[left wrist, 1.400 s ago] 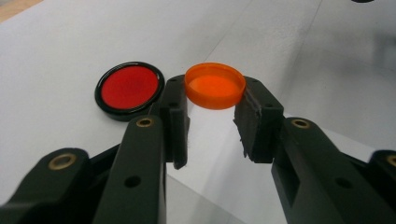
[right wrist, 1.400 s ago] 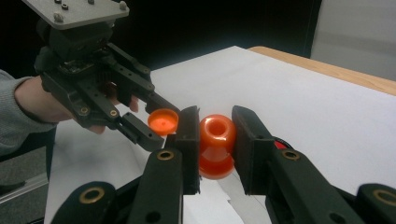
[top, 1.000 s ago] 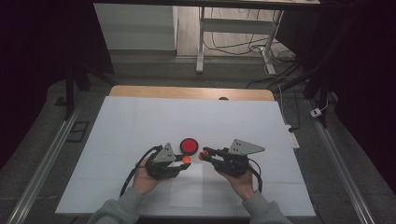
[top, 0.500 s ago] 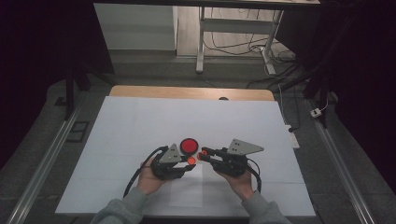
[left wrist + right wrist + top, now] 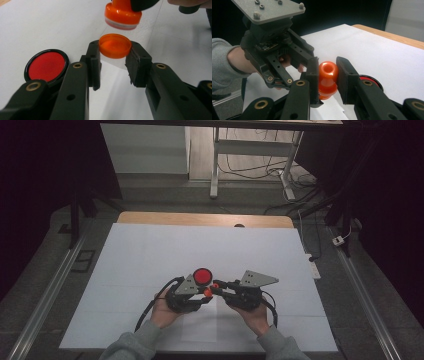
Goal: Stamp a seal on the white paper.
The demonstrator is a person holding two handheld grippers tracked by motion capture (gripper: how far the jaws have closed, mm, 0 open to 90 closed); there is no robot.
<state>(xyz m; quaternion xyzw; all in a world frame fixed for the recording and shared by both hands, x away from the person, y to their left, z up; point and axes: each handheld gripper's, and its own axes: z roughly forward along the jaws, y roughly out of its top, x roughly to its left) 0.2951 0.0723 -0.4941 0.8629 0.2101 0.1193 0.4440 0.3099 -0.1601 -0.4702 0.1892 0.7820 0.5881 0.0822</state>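
Note:
My right gripper (image 5: 327,72) is shut on the round knob of an orange stamp (image 5: 327,75), holding it just above the table. My left gripper (image 5: 113,58) is shut on a small orange cap (image 5: 115,46) with a pale, see-through skirt. The stamp's wide orange base (image 5: 123,15) hangs a little above the cap, apart from it. In the high view both grippers meet tip to tip near the table's front middle, left gripper (image 5: 204,292) and right gripper (image 5: 215,287). A round red ink pad (image 5: 202,276) in a black case lies just behind them.
The white table top (image 5: 150,250) stretches wide to the back and both sides, with a wooden strip (image 5: 200,219) along its far edge. The red pad (image 5: 46,65) lies close beside my left jaw. Metal rails (image 5: 50,285) run along both sides of the table.
My left gripper has shifted slightly right, closer to the right gripper's tip. The right gripper and the red pad have stayed in place.

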